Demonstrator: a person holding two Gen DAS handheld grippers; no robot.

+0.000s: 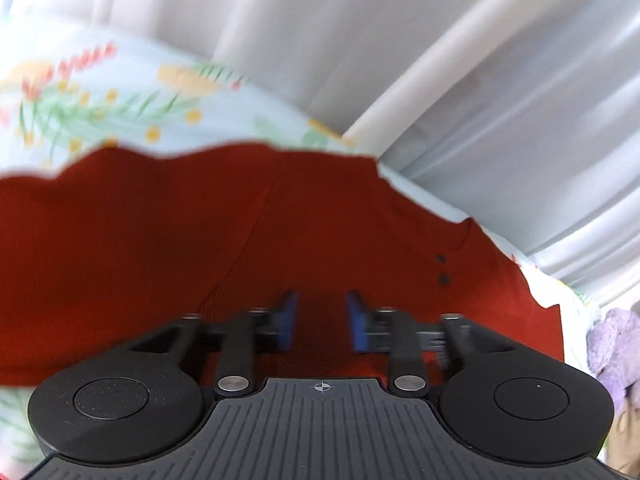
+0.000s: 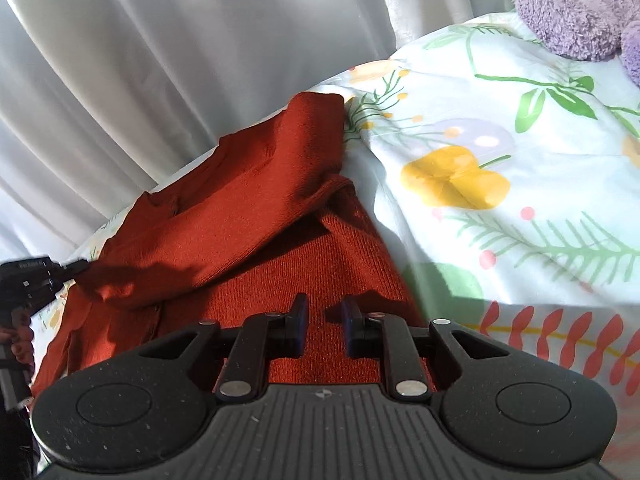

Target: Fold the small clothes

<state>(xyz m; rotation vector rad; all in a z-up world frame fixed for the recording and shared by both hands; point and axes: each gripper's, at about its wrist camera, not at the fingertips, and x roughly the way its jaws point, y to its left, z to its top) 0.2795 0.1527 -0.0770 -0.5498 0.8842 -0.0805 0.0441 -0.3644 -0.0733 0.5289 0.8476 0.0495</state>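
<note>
Here both tongs, left [image 1: 321, 320] and right [image 2: 324, 326], hover spread over a rust-red sweater [image 2: 256, 216], pinching nothing. It lies partly folded on the floral bedsheet [image 2: 500, 140]; beyond sit a purple plush toy [image 2: 580, 12] and pale curtains [image 2: 160, 60].

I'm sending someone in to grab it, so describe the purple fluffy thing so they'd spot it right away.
Start at the bed with the pale floral sheet, which runs along the white curtain. Past the rust-red knit top lying spread on the sheet, look to the far corner: the lilac plush item sits there. It is the only fuzzy, shaggy thing; everything around it is smooth or knitted.
</note>
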